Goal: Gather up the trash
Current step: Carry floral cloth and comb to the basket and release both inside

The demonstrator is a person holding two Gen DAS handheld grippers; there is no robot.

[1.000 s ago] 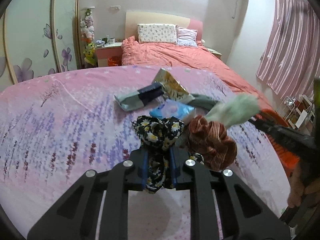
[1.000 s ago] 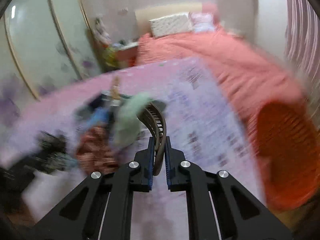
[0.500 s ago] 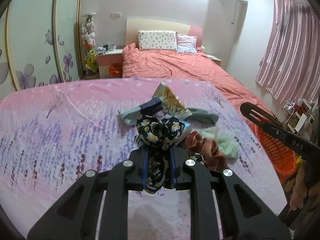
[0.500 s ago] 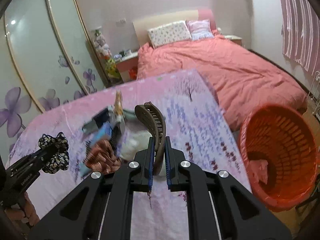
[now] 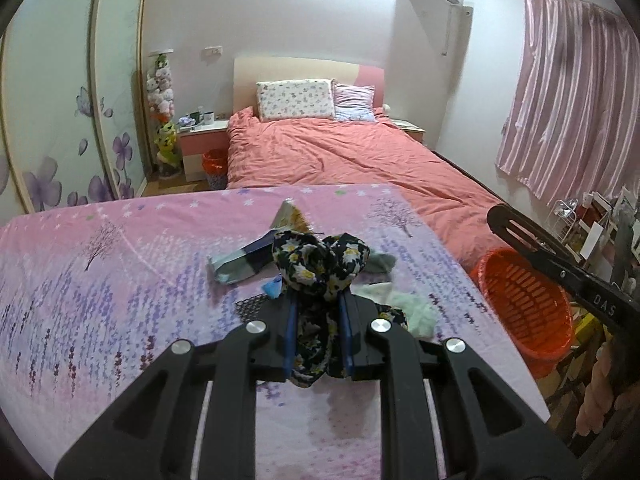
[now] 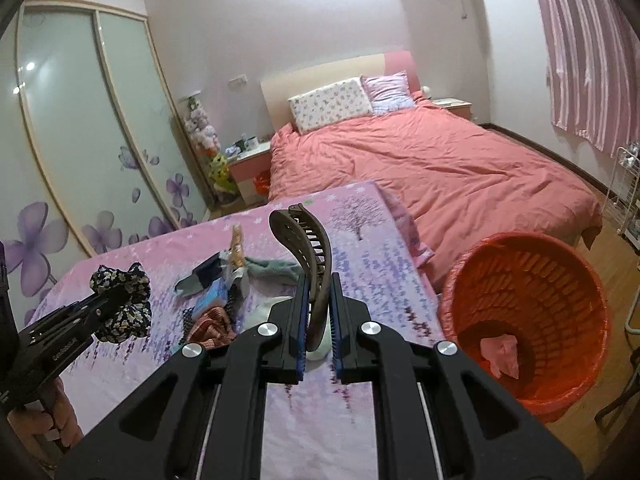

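Note:
My left gripper (image 5: pixel 318 316) is shut on a black floral scrunchie (image 5: pixel 320 264) and holds it above the pink table; it also shows in the right wrist view (image 6: pixel 120 304). My right gripper (image 6: pixel 319 320) is shut on a brown hair clip (image 6: pixel 308 248), raised above the table's right part, left of the orange trash basket (image 6: pixel 528 320). The basket (image 5: pixel 524 304) stands on the floor off the table's right edge and holds a pink crumpled scrap (image 6: pixel 500 354). On the table lie a snack wrapper (image 5: pixel 290 216), a dark packet (image 5: pixel 240 266), a striped brown scrunchie (image 6: pixel 210 326) and a pale green fluffy piece (image 5: pixel 408 308).
The table has a pink-and-lavender cloth (image 5: pixel 100 300). Behind it is a bed with a coral quilt (image 5: pixel 340 156), a nightstand (image 5: pixel 200 140) and sliding wardrobe doors (image 6: pixel 80 140) at left. A wire rack (image 6: pixel 626 200) and pink curtain (image 5: pixel 568 92) are at right.
Both grippers have risen away from the table with their items. The right gripper has swung right with the hair clip, toward the basket. The pale green piece now lies on the table.

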